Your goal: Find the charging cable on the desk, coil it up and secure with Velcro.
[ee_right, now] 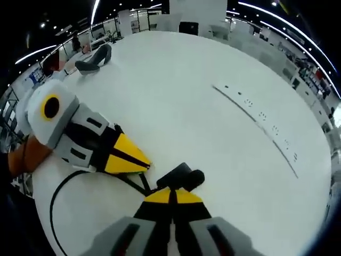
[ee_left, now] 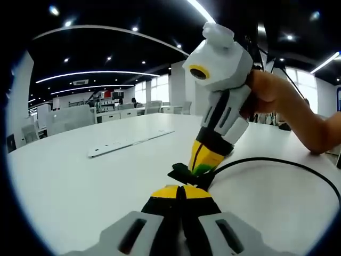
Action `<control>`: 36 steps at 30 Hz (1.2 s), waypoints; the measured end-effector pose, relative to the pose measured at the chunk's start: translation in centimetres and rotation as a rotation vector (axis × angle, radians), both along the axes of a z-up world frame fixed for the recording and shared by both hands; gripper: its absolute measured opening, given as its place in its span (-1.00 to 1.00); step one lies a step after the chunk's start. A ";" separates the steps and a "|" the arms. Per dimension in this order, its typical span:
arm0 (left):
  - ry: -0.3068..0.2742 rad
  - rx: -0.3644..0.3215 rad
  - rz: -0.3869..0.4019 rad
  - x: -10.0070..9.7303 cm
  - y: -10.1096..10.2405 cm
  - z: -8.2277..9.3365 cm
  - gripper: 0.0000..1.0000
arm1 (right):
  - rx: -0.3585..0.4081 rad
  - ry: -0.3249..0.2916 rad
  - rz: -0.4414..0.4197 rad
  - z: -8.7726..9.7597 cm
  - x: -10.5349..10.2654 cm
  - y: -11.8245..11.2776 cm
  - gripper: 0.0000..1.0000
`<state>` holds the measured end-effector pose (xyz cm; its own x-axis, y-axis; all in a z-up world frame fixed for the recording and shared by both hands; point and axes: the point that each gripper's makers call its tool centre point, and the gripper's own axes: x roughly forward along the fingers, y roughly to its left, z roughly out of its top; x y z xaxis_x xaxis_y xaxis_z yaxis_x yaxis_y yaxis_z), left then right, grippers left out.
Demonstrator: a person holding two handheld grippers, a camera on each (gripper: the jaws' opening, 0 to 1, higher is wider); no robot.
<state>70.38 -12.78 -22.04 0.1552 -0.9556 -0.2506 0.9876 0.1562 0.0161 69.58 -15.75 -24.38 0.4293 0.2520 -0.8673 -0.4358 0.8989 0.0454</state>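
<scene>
A thin black charging cable (ee_left: 277, 160) lies on the white desk (ee_left: 80, 181) and curves round from the right to the tips of my right gripper (ee_left: 205, 168), which comes down from above, shut on it near its end. A black end piece (ee_left: 184, 173) with a touch of green sticks out beside those tips. My left gripper (ee_left: 181, 191) stands shut just short of that piece, with nothing visible between its jaws. In the right gripper view my right gripper (ee_right: 173, 196) is shut below the black end piece (ee_right: 181, 176). The left gripper (ee_right: 146, 162) points in from the left, and the cable (ee_right: 53, 205) loops beneath it.
A long white slotted strip (ee_left: 130, 143) lies across the desk; it also shows as a line of slots (ee_right: 256, 114). A hand (ee_left: 277, 96) holds the right gripper. Dark chairs (ee_right: 93, 58) stand at the far desk edge. More desks and chairs fill the room behind.
</scene>
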 end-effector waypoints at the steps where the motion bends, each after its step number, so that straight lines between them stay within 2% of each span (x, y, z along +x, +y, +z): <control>1: 0.000 0.000 0.000 0.0 0.0 0.0 -0.95 | 0.003 0.001 0.002 0.2 0.0 -0.1 -0.96; 4: 0.000 0.000 -0.001 0.0 0.0 0.0 -0.95 | -0.046 -0.005 0.009 0.2 -0.1 -0.5 -0.96; 11: -0.001 -0.001 -0.001 0.0 0.0 0.0 -0.95 | -0.015 -0.004 0.009 0.8 -0.2 -0.6 -0.96; 12: -0.001 -0.001 -0.001 0.0 0.0 0.0 -0.95 | -0.008 0.015 0.026 0.3 -0.4 -0.3 -0.96; 13: -0.001 -0.001 -0.001 0.0 0.0 0.0 -0.95 | -0.011 0.000 0.017 0.1 -0.1 -0.3 -0.96; 16: -0.001 0.000 0.000 0.0 0.1 0.0 -0.95 | -0.014 0.011 0.022 0.5 -0.2 -0.3 -0.96; 18: -0.001 0.000 0.000 0.0 0.1 0.0 -0.95 | -0.017 -0.017 0.017 0.9 0.2 -0.2 -0.96; 19: -0.001 0.000 -0.001 0.0 0.0 0.0 -0.95 | -0.006 -0.017 0.022 0.7 0.1 0.3 -0.96; 20: -0.001 0.000 -0.001 0.0 0.0 0.0 -0.95 | -0.009 0.009 0.035 0.0 -0.2 0.6 -0.96; 21: -0.001 0.000 0.000 0.0 0.0 0.0 -0.95 | 0.000 -0.039 0.041 0.6 0.4 0.6 -0.96; 24: -0.001 -0.001 -0.001 0.0 0.0 0.0 -0.95 | -0.012 -0.035 0.026 0.9 0.2 0.3 -0.96; 25: -0.001 0.000 -0.001 0.0 0.0 0.0 -0.95 | -0.006 -0.043 0.025 1.0 0.3 0.4 -0.96; 26: -0.001 -0.001 -0.001 0.0 0.0 0.0 -0.95 | 0.012 -0.025 0.054 0.4 0.0 1.1 -0.96; 27: -0.001 -0.001 -0.001 0.0 0.0 0.0 -0.95 | -0.003 -0.013 0.047 0.2 -0.2 0.9 -0.96; 28: -0.001 -0.001 -0.001 0.0 0.0 0.0 -0.95 | 0.018 -0.064 0.094 0.7 0.5 1.4 -0.96; 29: -0.001 -0.001 -0.001 0.0 0.0 0.0 -0.95 | 0.005 -0.042 0.054 0.6 0.4 1.0 -0.96; 36: -0.001 -0.001 -0.001 0.0 0.0 0.0 -0.95 | 0.075 -0.067 0.067 0.6 0.8 1.2 -0.96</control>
